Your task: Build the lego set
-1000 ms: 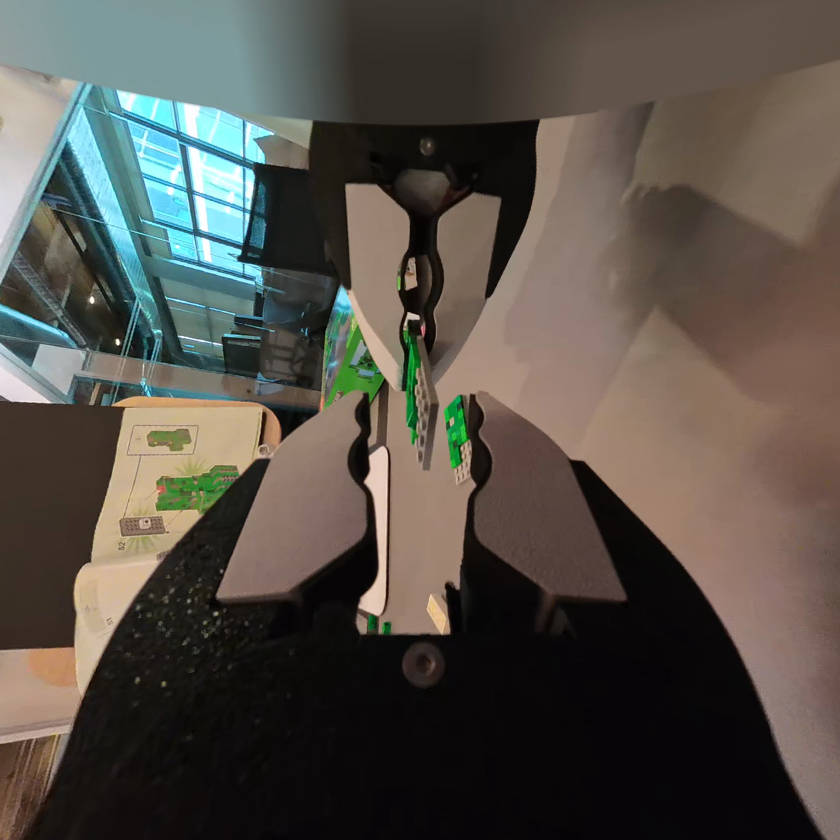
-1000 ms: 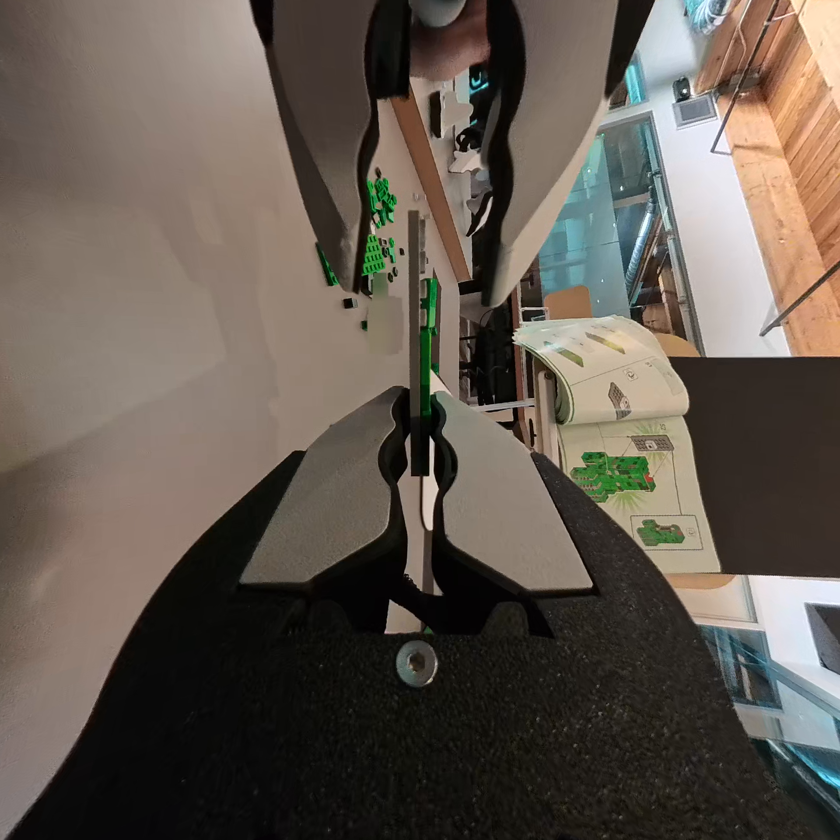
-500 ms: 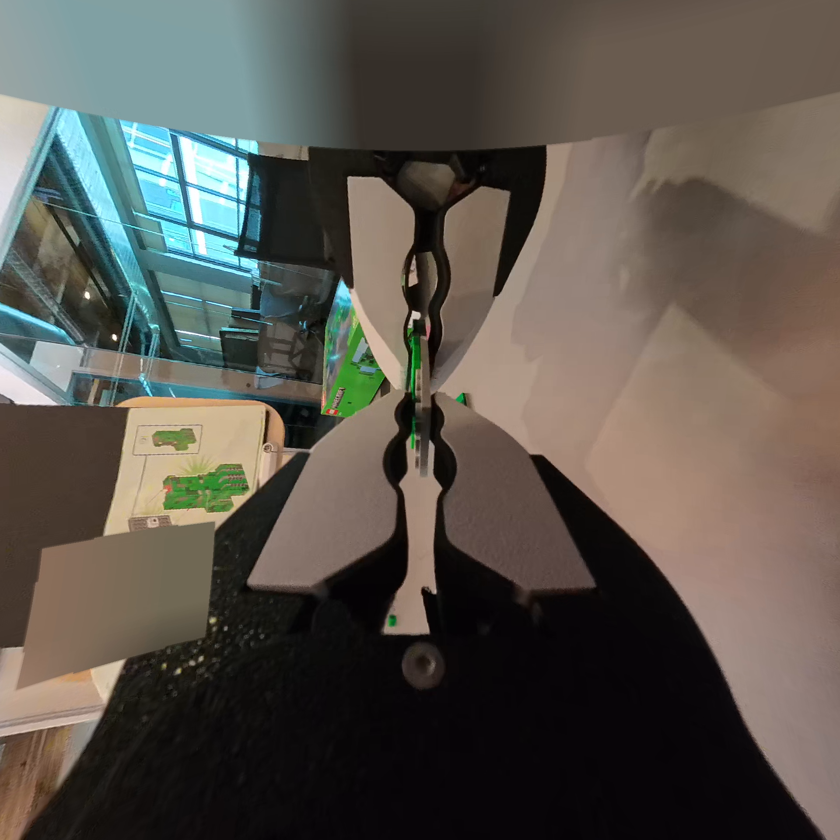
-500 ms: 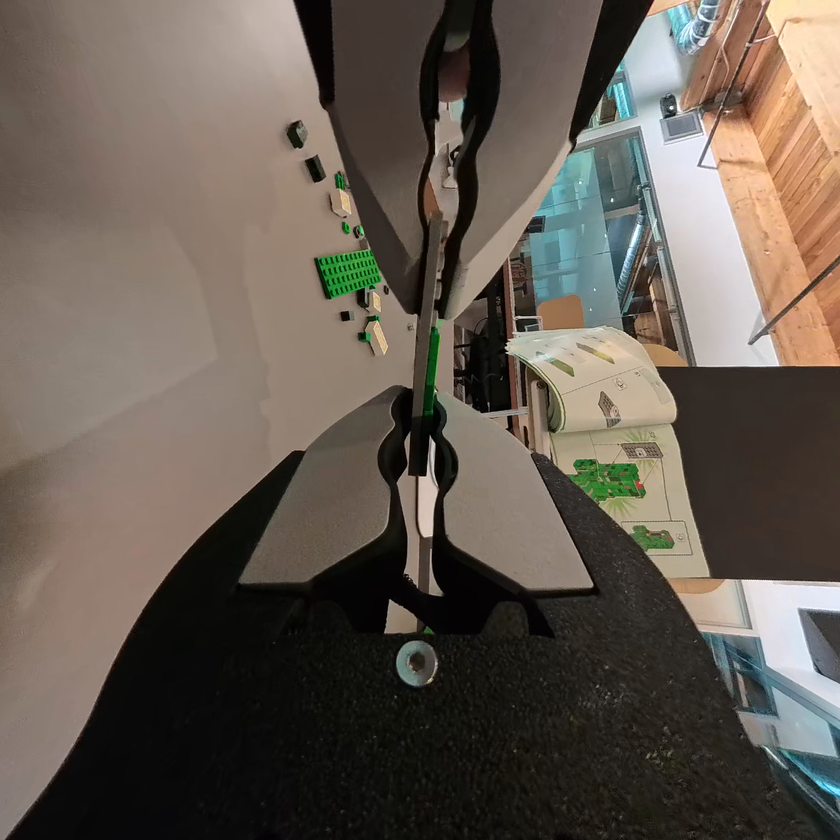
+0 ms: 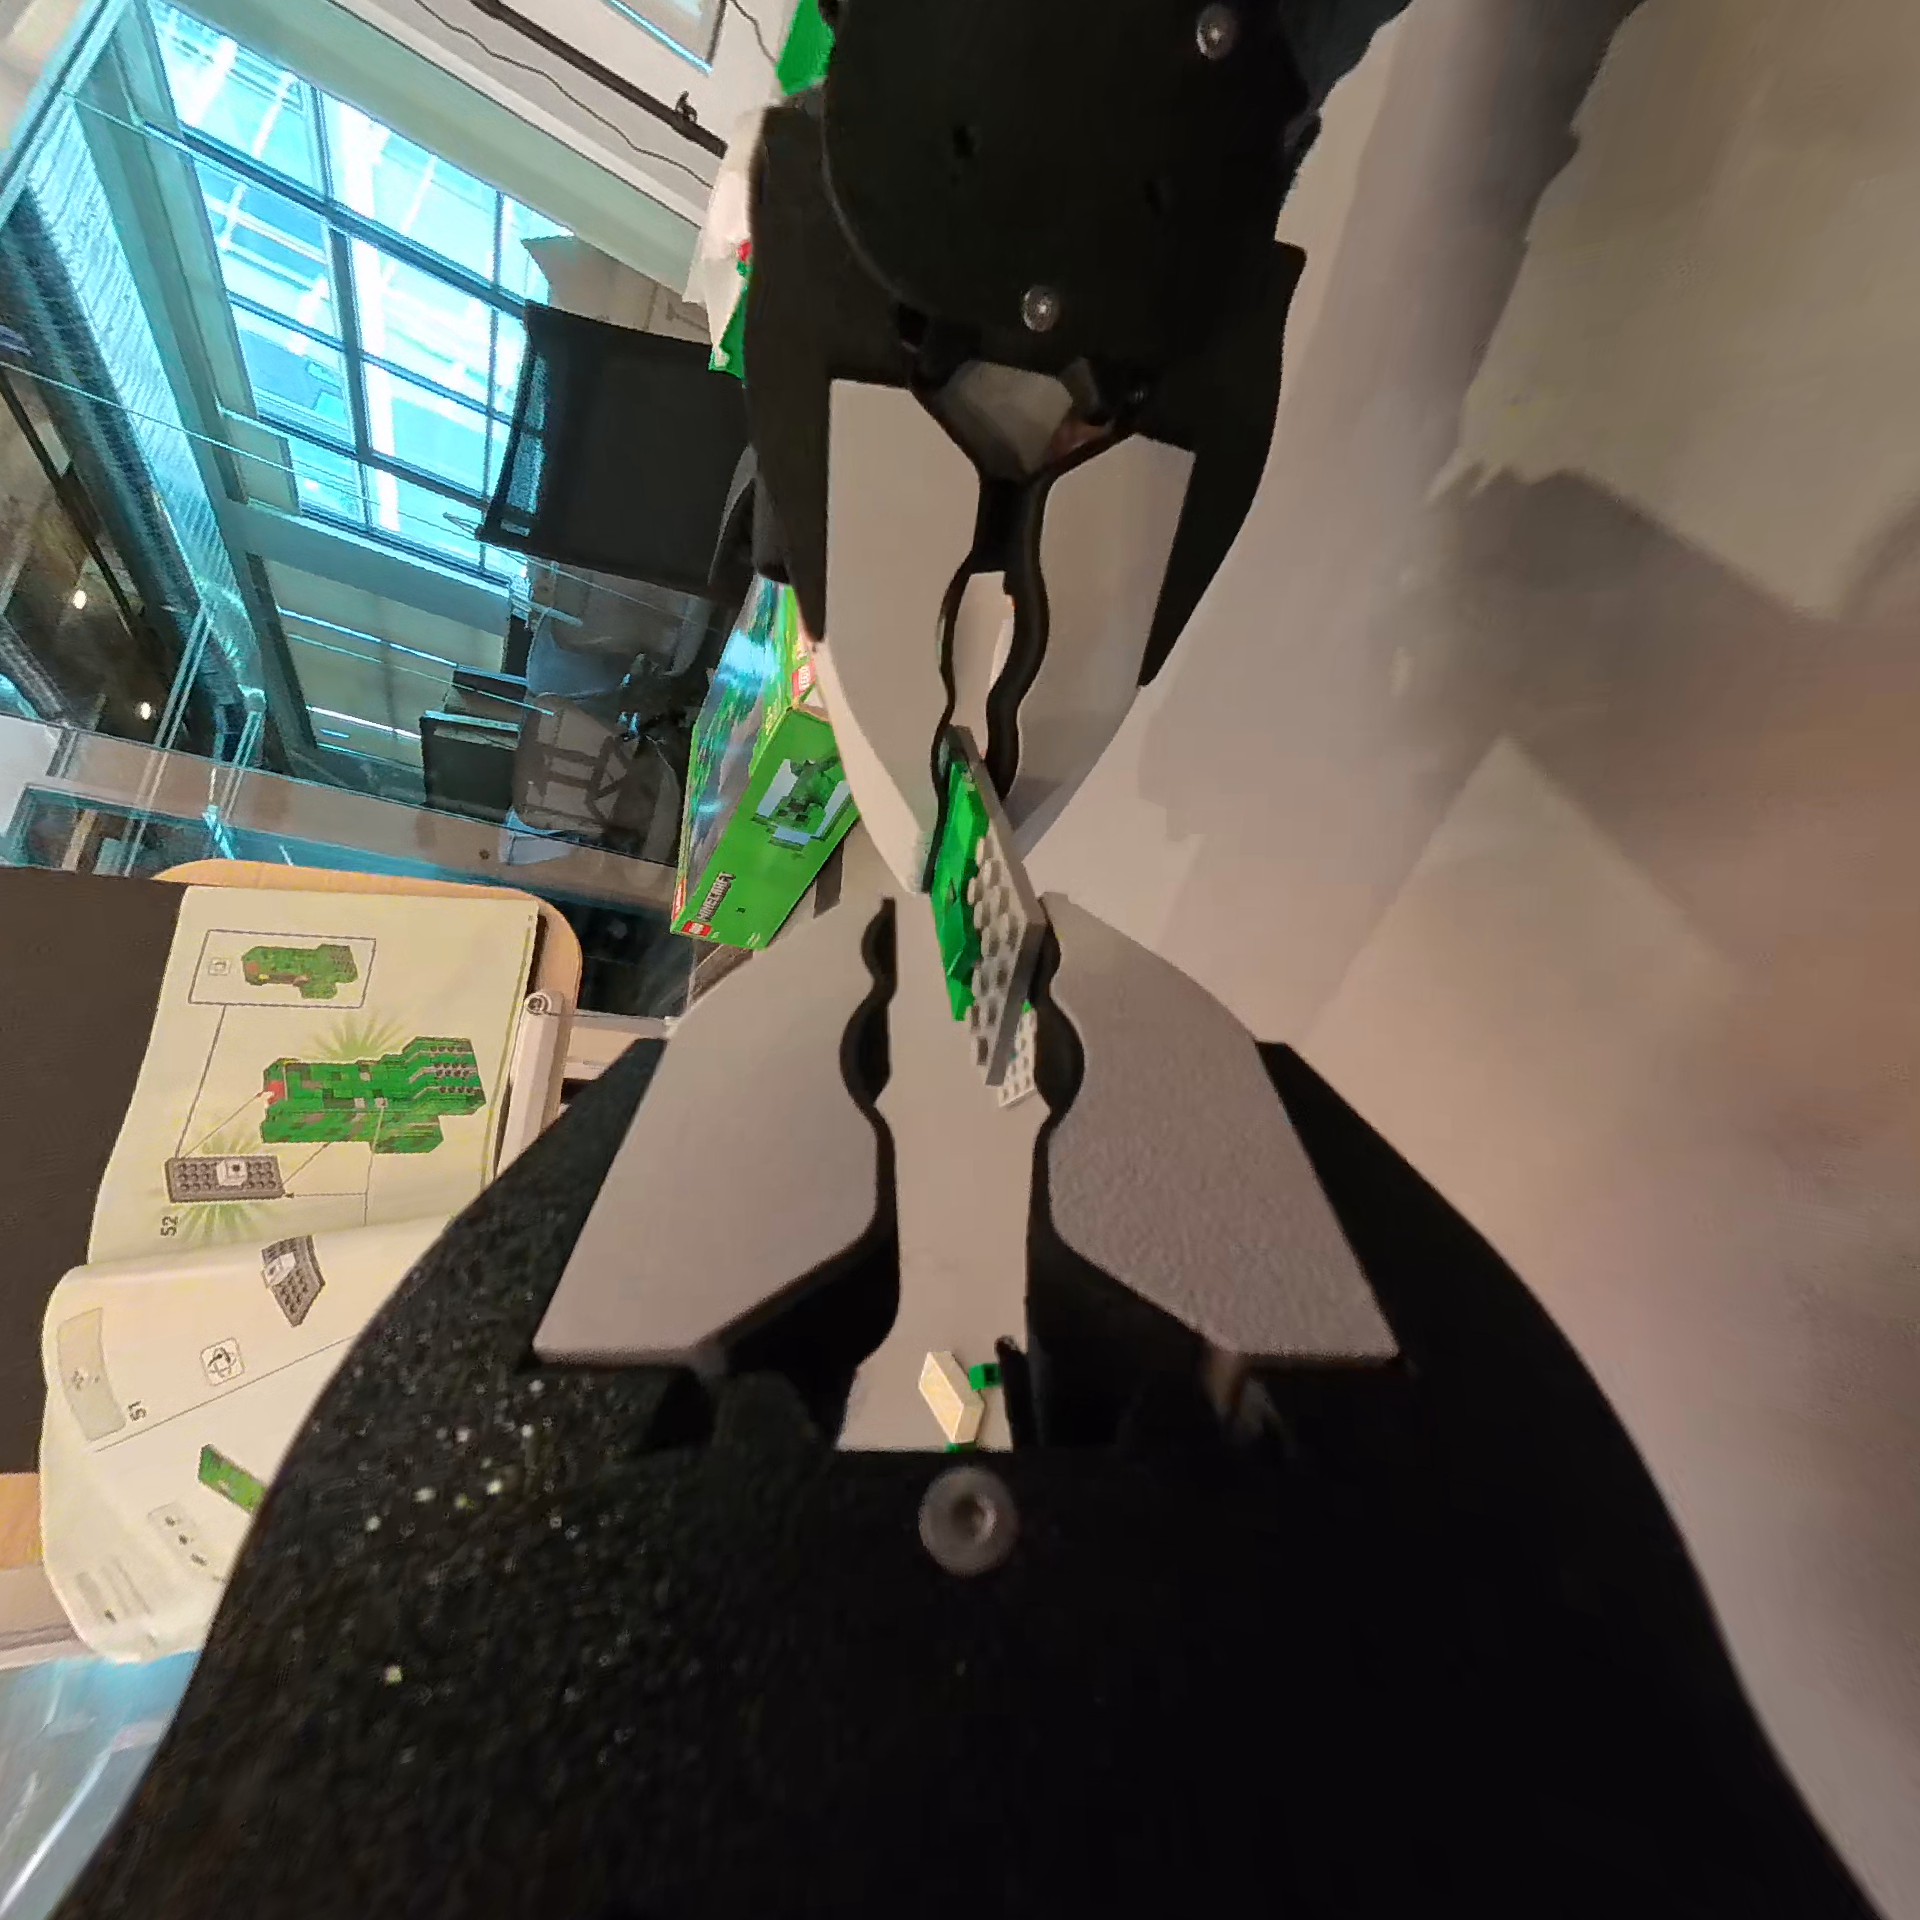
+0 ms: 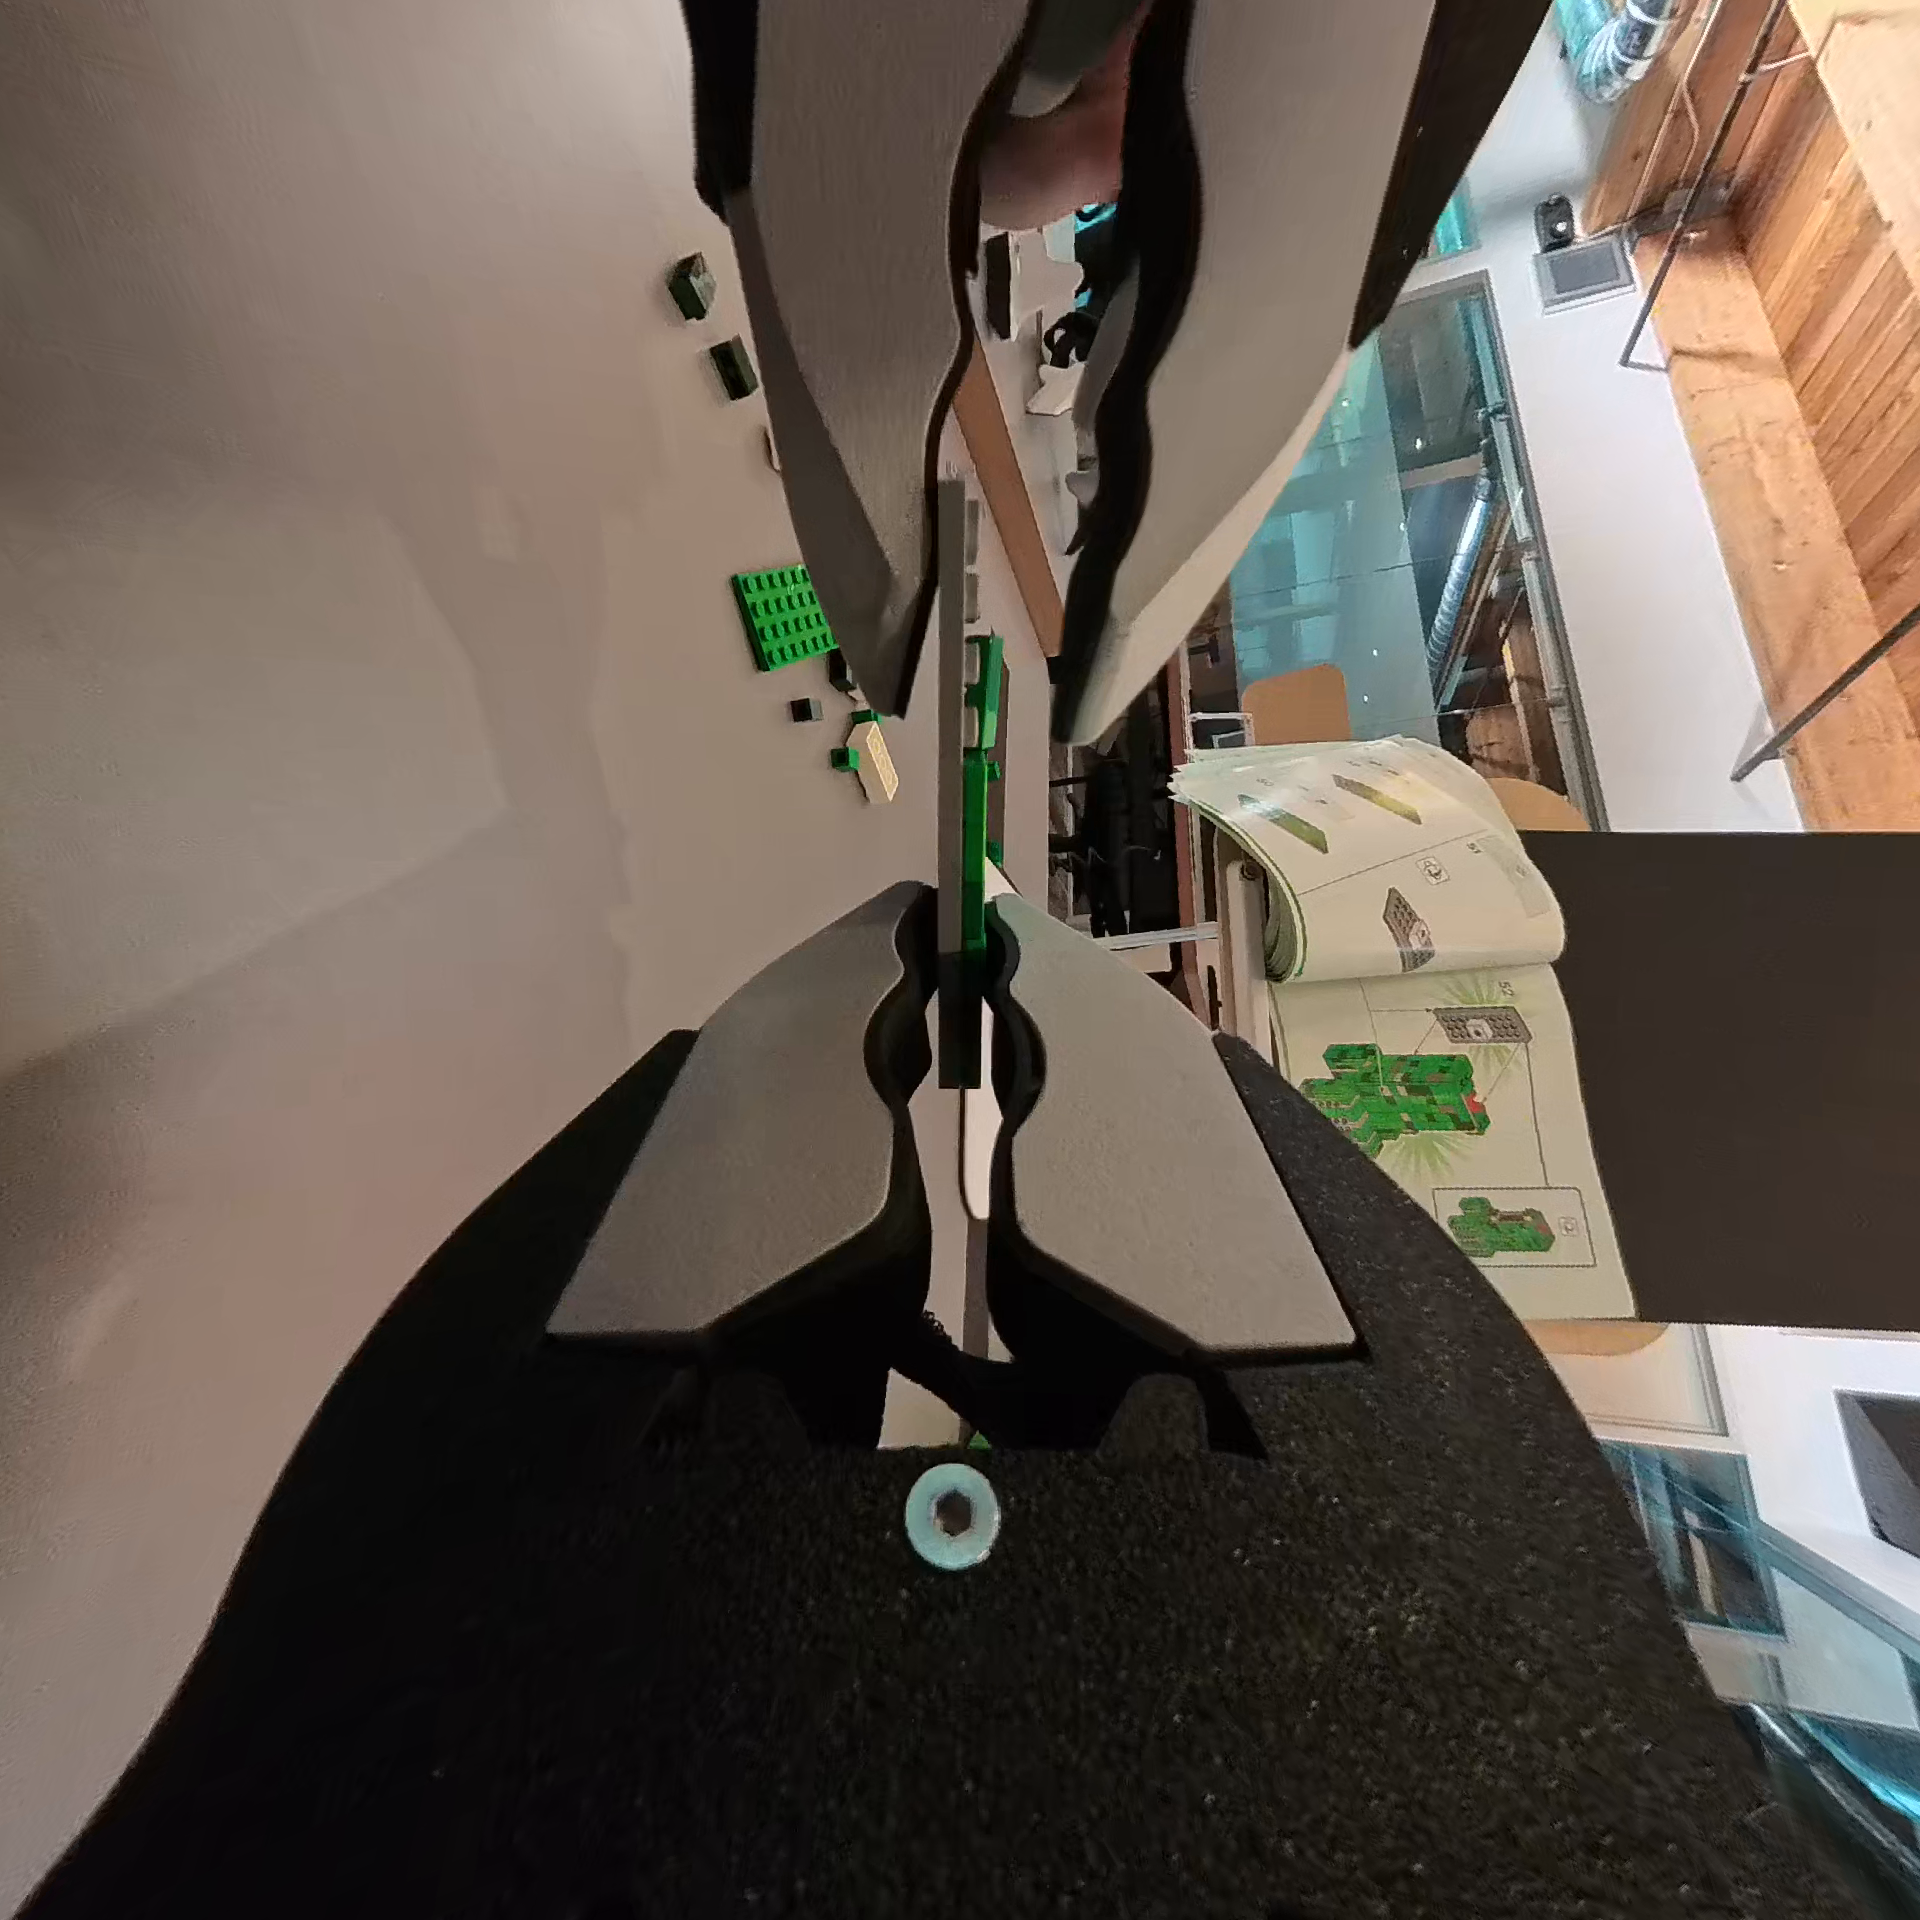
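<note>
We see right tongs (image 6: pixel 961 935) closed on grey plate (image 6: pixel 951 727) with green bricks (image 6: pixel 982 717) stuck on one face, held edge-on above worktop (image 6: pixel 312 520). Left tongs (image 5: pixel 966 966) spread; plate lies against one finger (image 5: pixel 1164 1122), other side clear, so not gripped, we think. Piece looks light, stiff, smooth; better take by flat faces. One plate, one booklet (image 6: pixel 1455 1039), one green box (image 5: pixel 758 831), several loose bricks (image 6: pixel 784 618).

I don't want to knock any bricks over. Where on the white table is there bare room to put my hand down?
The white table is bare on the wide side away from the green plate. It is crowded around that plate, where the tan brick and small dark bricks lie, and beside the instruction booklet.
</note>
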`<state>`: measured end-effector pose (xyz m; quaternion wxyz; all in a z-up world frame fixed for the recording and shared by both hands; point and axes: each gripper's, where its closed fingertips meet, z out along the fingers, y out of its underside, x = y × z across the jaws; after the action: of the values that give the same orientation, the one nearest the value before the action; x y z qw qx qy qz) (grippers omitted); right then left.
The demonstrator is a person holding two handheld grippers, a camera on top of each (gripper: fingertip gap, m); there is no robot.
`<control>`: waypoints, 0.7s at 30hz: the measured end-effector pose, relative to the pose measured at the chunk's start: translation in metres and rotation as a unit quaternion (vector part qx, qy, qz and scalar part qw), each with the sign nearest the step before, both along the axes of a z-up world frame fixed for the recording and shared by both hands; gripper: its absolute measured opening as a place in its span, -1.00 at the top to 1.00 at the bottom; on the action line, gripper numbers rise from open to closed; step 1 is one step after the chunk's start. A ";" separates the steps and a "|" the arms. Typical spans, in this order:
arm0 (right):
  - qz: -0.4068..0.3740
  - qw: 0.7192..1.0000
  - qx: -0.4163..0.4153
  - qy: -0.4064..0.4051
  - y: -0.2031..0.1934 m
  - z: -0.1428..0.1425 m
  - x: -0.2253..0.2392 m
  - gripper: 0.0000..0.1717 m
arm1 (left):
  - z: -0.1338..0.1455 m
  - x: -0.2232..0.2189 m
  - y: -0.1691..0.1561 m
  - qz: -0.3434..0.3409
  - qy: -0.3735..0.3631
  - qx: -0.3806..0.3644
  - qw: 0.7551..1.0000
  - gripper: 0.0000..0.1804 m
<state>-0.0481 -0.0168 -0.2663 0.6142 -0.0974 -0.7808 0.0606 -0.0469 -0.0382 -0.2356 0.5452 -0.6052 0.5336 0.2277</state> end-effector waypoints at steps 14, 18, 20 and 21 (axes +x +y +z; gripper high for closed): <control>0.011 1.000 0.004 -0.001 -0.008 0.002 0.004 0.93 | -0.001 0.000 0.000 0.003 0.069 0.013 0.998 0.92; 0.010 1.000 -0.001 -0.005 -0.008 -0.002 0.004 0.92 | -0.003 -0.001 0.001 0.005 0.068 -0.005 0.998 0.92; 0.009 1.000 -0.013 -0.001 -0.006 0.002 0.003 0.93 | -0.005 0.000 0.002 0.010 0.008 -0.016 1.000 0.89; 0.008 1.000 -0.010 0.000 -0.005 0.002 0.003 0.93 | -0.004 0.000 0.002 0.013 -0.018 -0.024 0.999 0.86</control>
<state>-0.0453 -0.0216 -0.2639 0.6125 -0.0977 -0.7809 0.0734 -0.0467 -0.0358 -0.2401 0.5370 -0.6288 0.5213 0.2111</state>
